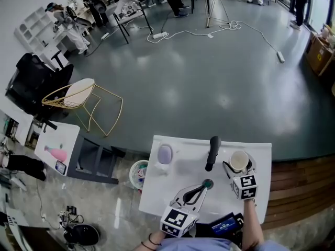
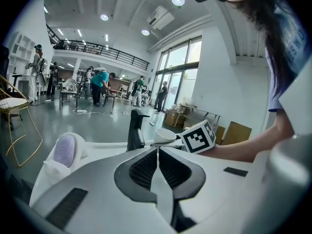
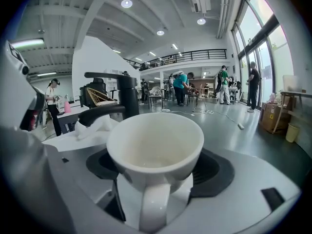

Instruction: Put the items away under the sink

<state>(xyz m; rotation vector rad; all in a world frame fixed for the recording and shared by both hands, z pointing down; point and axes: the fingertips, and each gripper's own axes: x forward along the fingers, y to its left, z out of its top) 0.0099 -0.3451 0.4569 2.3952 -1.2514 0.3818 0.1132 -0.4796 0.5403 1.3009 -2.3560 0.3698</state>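
Right gripper (image 3: 156,172) jaws hold cup (image 3: 155,135), handle hidden from above; left gripper (image 2: 157,152) jaws together.

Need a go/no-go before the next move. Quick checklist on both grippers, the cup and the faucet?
1. Right gripper clamped on the white cup: ok, jaws on both sides, handle facing the camera.
2. Cup empty: ok, nothing visible inside.
3. Left gripper free: ok, jaws together, nothing between them.
4. Cup clear of the black faucet: ok, there is a gap between them in the head view.
5. Under-sink space open and reachable: cannot tell, not in view.
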